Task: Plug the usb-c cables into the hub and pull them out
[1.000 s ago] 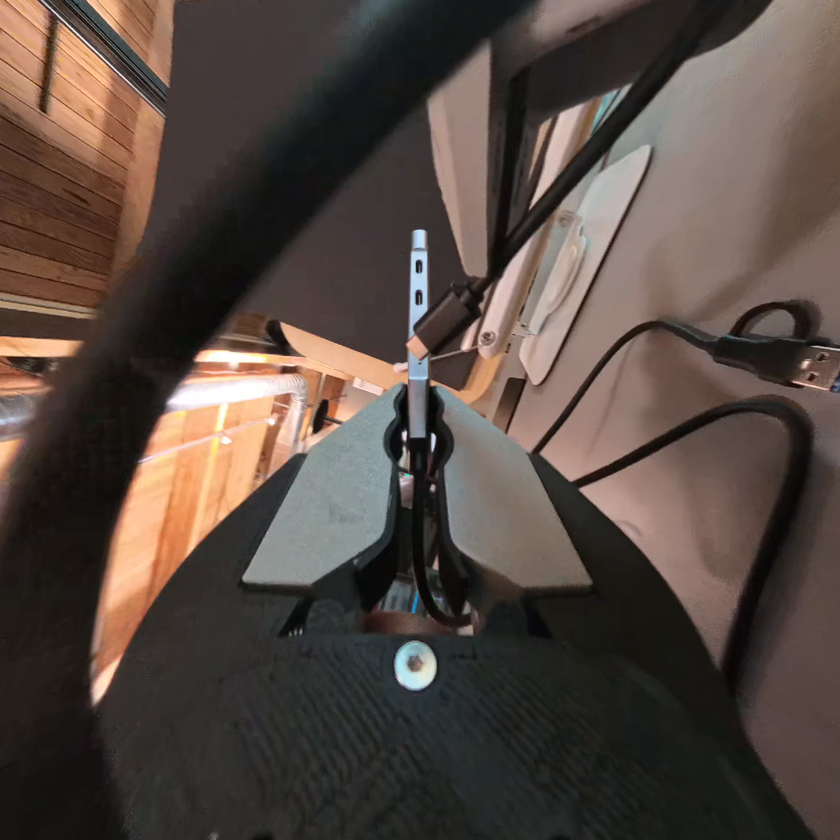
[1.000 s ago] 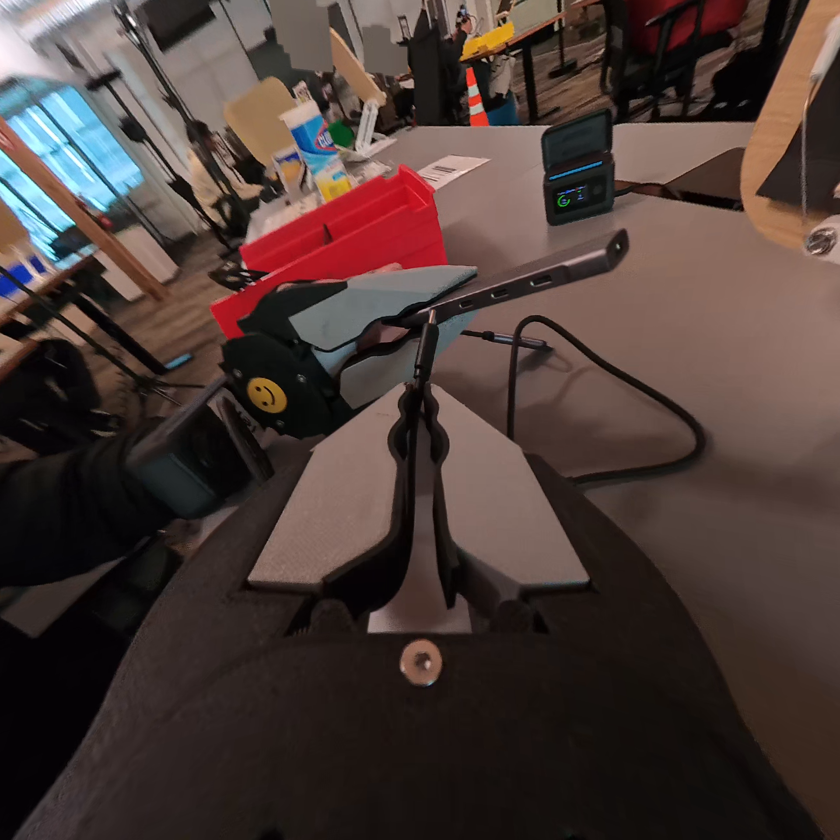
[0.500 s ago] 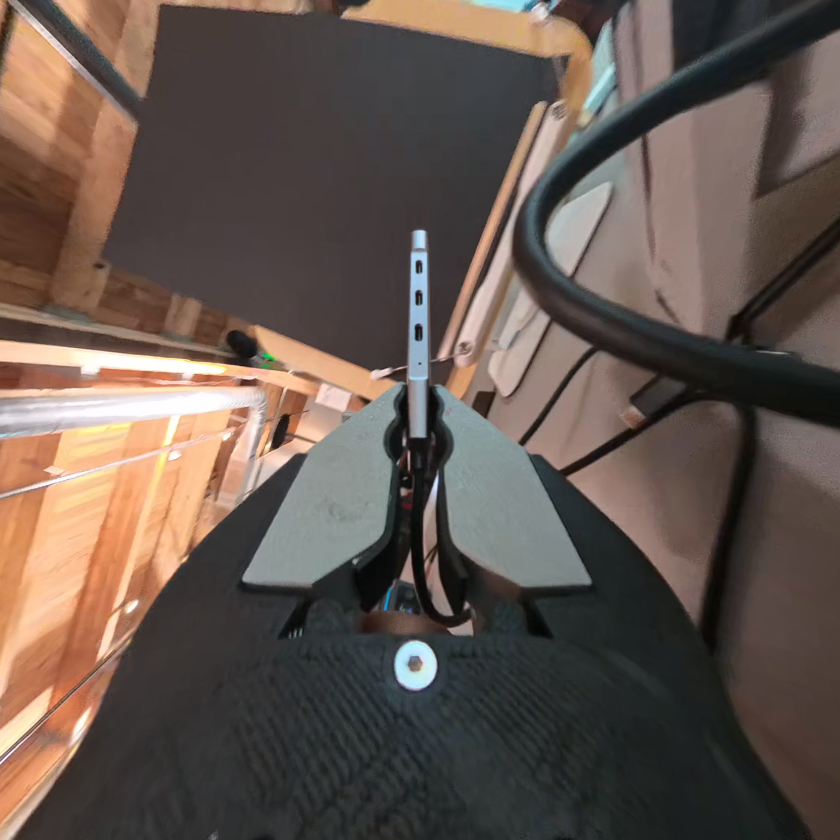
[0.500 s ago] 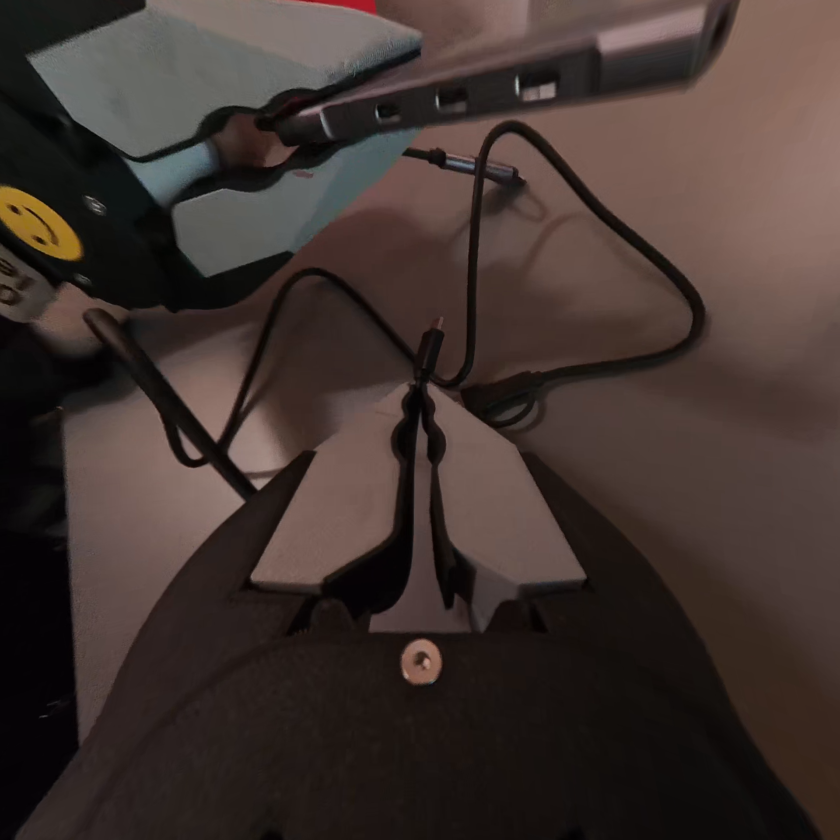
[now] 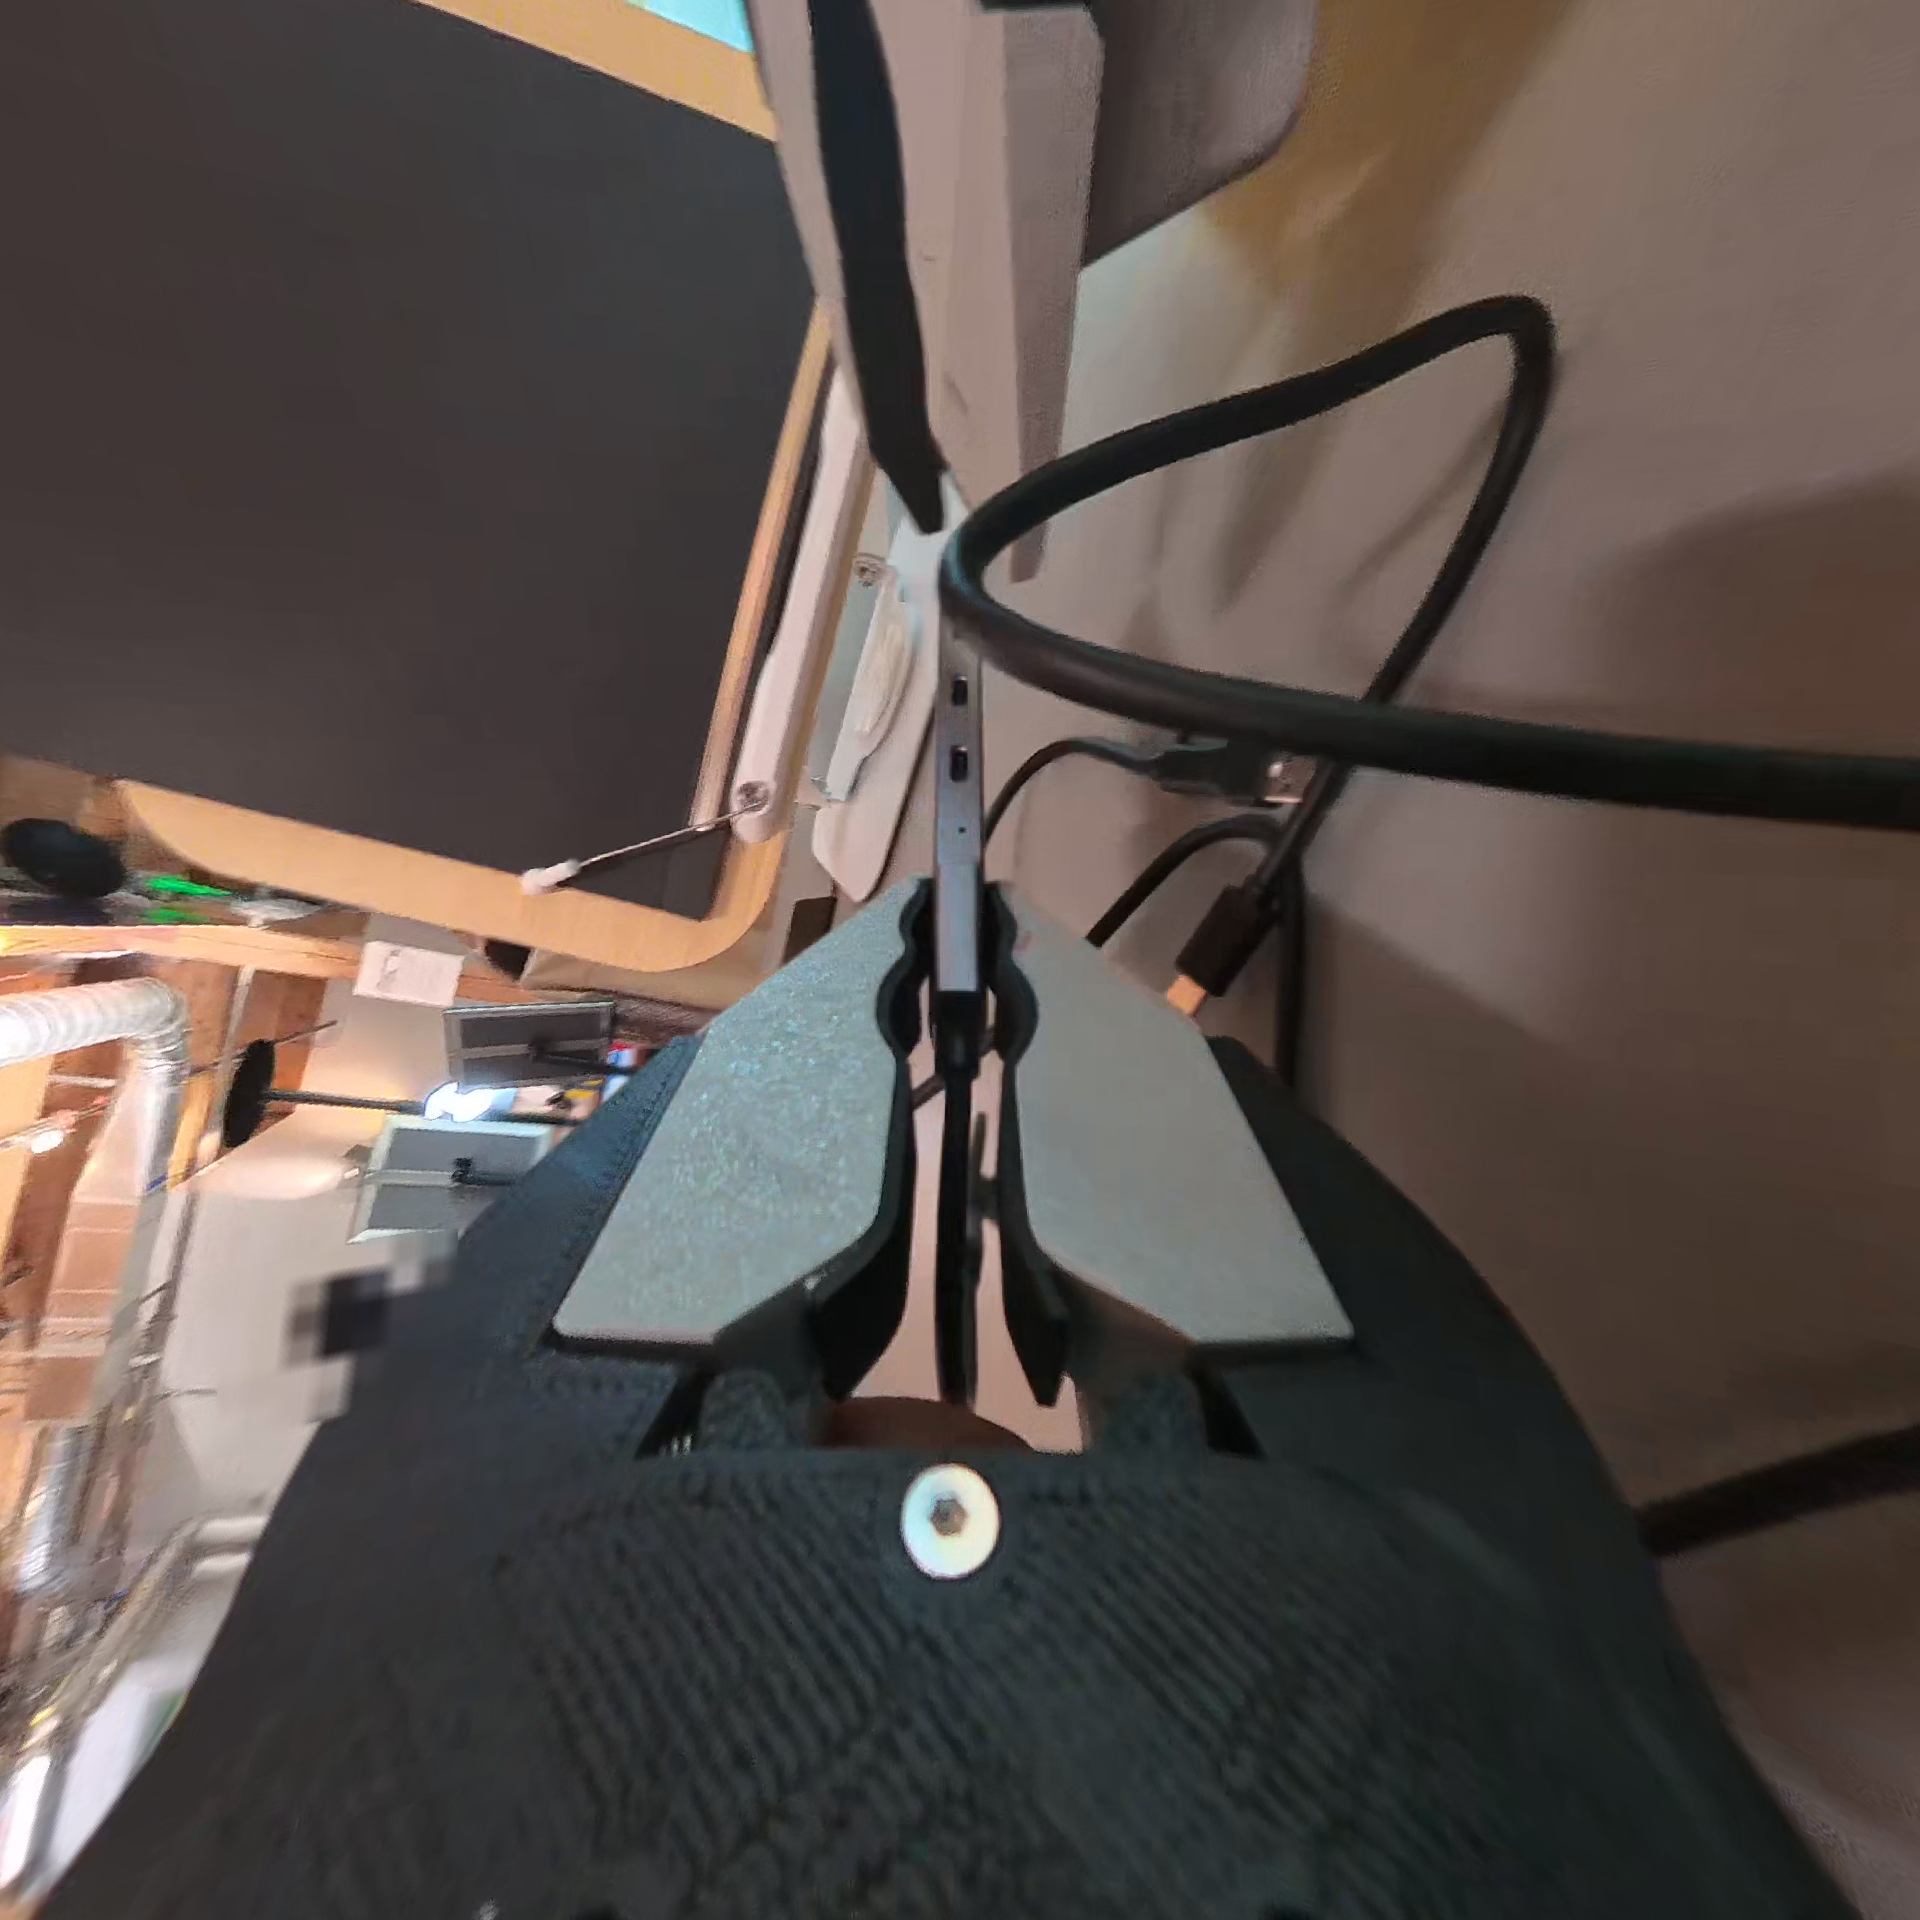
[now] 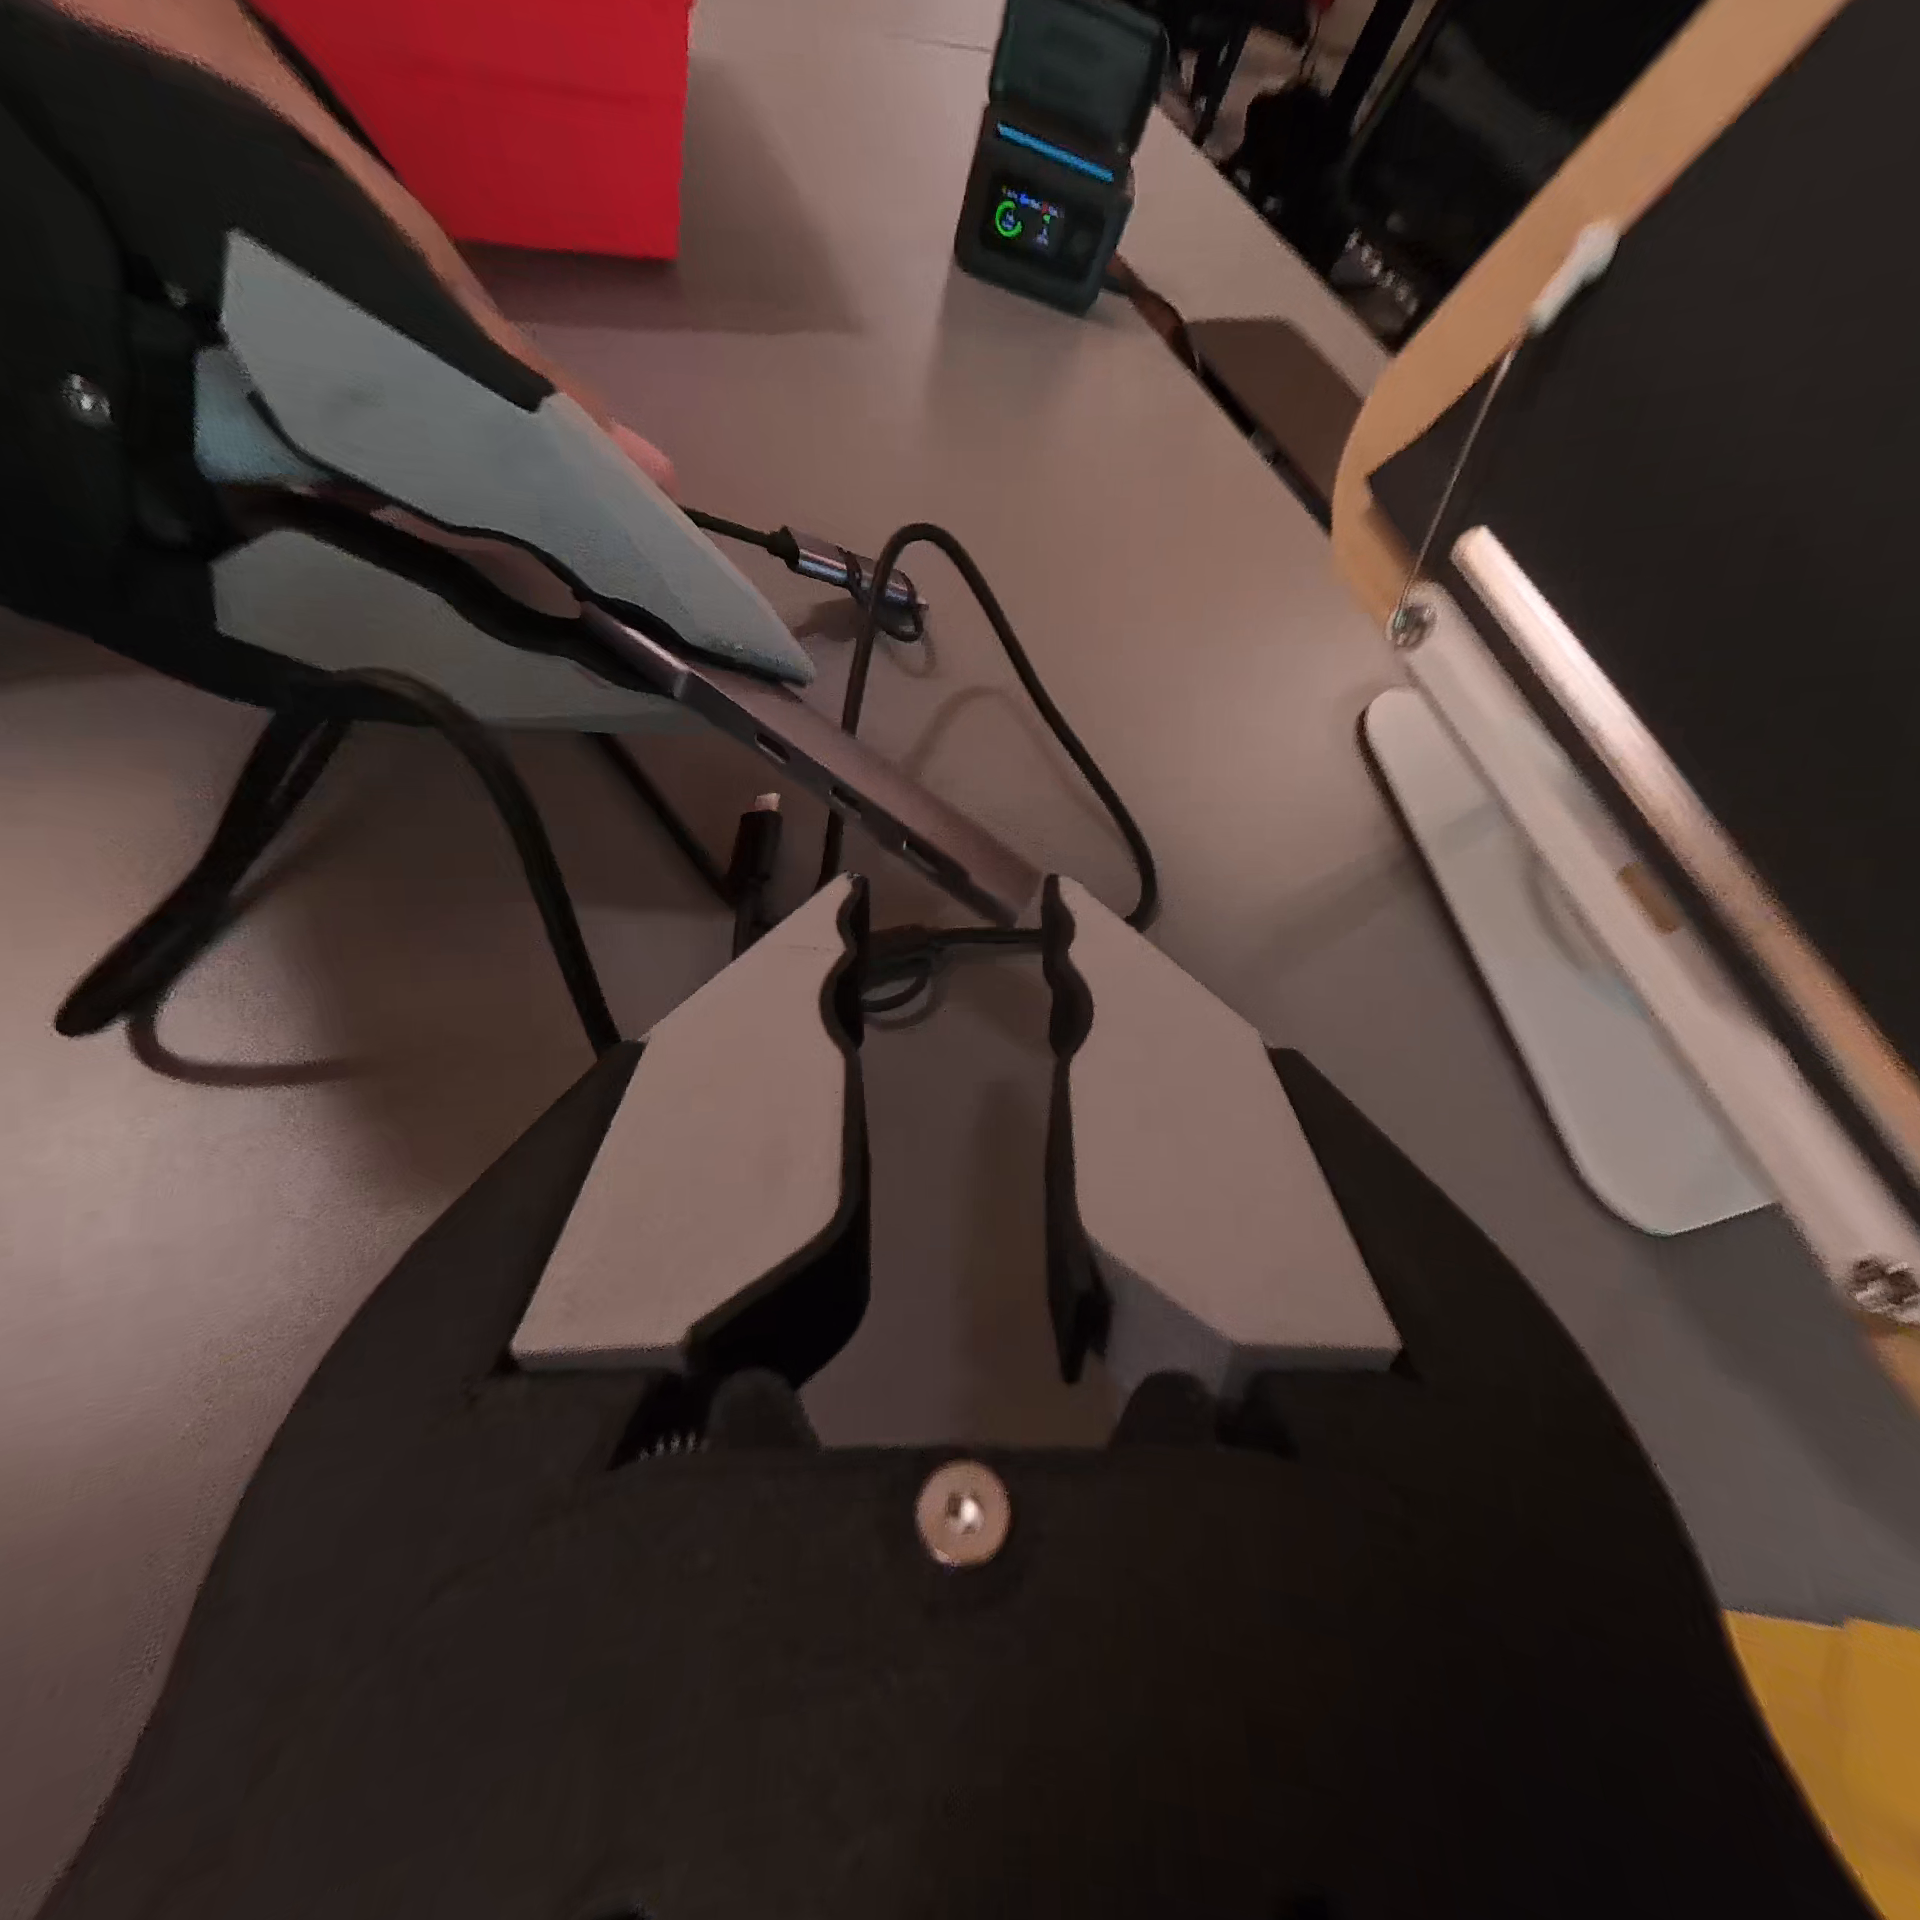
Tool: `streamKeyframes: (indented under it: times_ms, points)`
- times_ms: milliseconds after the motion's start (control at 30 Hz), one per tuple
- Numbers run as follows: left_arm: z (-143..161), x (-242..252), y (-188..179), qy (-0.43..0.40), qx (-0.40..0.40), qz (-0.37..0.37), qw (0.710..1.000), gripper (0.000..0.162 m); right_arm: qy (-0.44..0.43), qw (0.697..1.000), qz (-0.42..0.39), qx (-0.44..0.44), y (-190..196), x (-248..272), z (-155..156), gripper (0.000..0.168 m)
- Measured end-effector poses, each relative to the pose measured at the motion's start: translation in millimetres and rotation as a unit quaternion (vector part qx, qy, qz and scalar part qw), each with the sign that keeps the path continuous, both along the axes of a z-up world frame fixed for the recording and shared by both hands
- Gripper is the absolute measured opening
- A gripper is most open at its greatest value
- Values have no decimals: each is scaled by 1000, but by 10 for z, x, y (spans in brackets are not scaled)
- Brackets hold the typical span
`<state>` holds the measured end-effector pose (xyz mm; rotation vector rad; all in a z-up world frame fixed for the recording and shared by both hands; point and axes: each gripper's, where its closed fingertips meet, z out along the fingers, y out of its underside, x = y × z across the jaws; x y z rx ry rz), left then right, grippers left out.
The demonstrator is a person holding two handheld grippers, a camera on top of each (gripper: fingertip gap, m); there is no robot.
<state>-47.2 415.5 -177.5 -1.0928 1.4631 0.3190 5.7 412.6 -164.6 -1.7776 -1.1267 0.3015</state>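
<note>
Released since half a second ago, the black USB-C cable (image 6: 756,844) now lies on the grey table (image 6: 1039,436), and the right gripper (image 6: 951,904) stands with jaws parted and empty above it. Beyond, the left gripper (image 6: 717,665) pinches the slim grey hub (image 6: 883,805) by one end, all ports free. Farther off stand a red bin (image 6: 540,114) and a small lit charger (image 6: 1049,197).

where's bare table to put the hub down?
Bare table between the red bin, the small display device and the white base plate. Crowded: black cables loop under the hub ahead of the open right gripper.
</note>
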Motion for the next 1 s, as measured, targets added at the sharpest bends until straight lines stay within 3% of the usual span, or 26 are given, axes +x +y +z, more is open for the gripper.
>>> streamKeyframes:
  times_ms: [100, 267, 433, 800, 1000]
  points:
    - [-67, 56, -89, 5, -30, -21, 999, 6, -33, 997, 32, 58, -87, -76, 30, 28]
    - [-56, 141, -194, -12, -55, -48, 997, 6, -81, 992, 80, 55, -225, -168, -138, 29]
    - [-19, 229, -327, -37, -87, -80, 992, 6, -106, 988, 80, 78, -216, -164, -173, 17]
    - [49, 290, -328, -28, -42, -79, 996, 11, -126, 972, 129, 153, -310, -215, -97, 10]
    - [159, 299, -334, -42, -20, -92, 995, 15, -102, 974, 138, 146, -341, -217, -31, 9]
